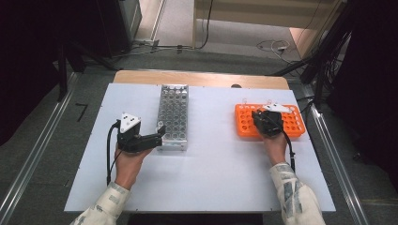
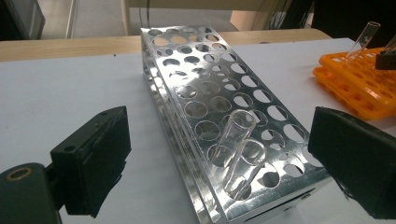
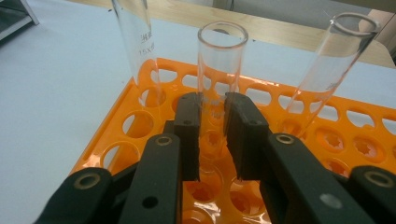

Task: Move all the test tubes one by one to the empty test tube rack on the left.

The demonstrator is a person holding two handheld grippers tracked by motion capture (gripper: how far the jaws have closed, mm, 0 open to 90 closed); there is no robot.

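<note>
Right gripper (image 3: pixel 212 135) is clamping the middle glass tube (image 3: pixel 222 70) in the orange rack (image 3: pixel 140 100); I'm lifting straight toward 12 o'clock, clearing neighbours. Left gripper (image 2: pixel 219 154) is idling open.

Printed marking is seen on one item alone: the glass test tube at the left (image 3: pixel 135 42) in the right gripper view, standing in the orange rack (image 3: pixel 116 140). Faint pale lettering is carried on its wall; a line that seems to read "15X" followed by further digits can be made out, with small characters above it that are too blurred to be read. No legible text, brand or number is found on the metal rack (image 2: pixel 219 93), the table (image 1: pixel 216 159) or the other tubes.
</note>
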